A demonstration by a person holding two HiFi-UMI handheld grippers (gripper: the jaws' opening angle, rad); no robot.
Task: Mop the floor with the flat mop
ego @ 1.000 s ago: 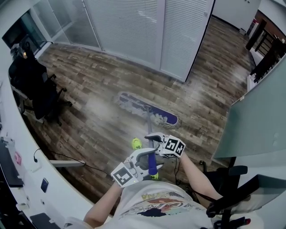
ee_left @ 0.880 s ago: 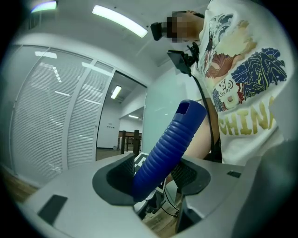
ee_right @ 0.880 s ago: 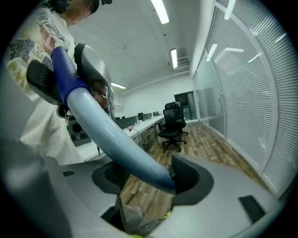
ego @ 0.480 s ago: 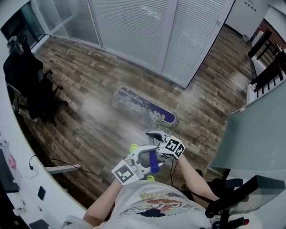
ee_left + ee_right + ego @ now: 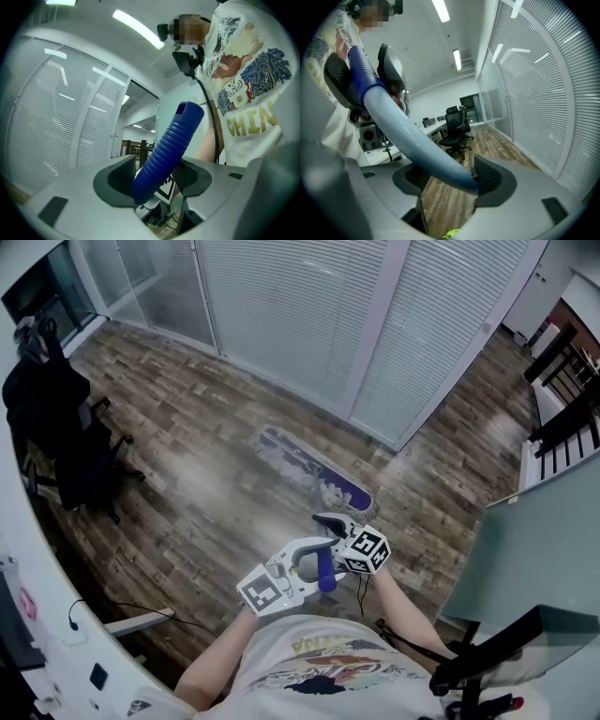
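The flat mop's head [image 5: 314, 472], grey with a purple edge, lies on the wooden floor a short way from the white blinds. Its pale blue pole [image 5: 417, 140] rises towards me and ends in a ribbed dark blue grip [image 5: 168, 150]. My left gripper [image 5: 154, 180] is shut on that blue grip; in the head view this left gripper [image 5: 314, 563] sits just in front of my chest. My right gripper [image 5: 450, 180] is shut on the pale pole a little lower down, and in the head view the right gripper [image 5: 330, 526] is just beyond the left one.
White blinds [image 5: 309, 324] form the far wall. A black office chair [image 5: 56, 427] stands at the left beside a curved white desk [image 5: 37, 615], with a cable [image 5: 103, 610] on the floor. A glass panel [image 5: 534, 540] and another black chair [image 5: 487, 662] are at the right.
Both grippers and the mop have moved together towards the blinds, and the mop head has slid closer to the wall. My yellow-green shoes have dropped out of sight.
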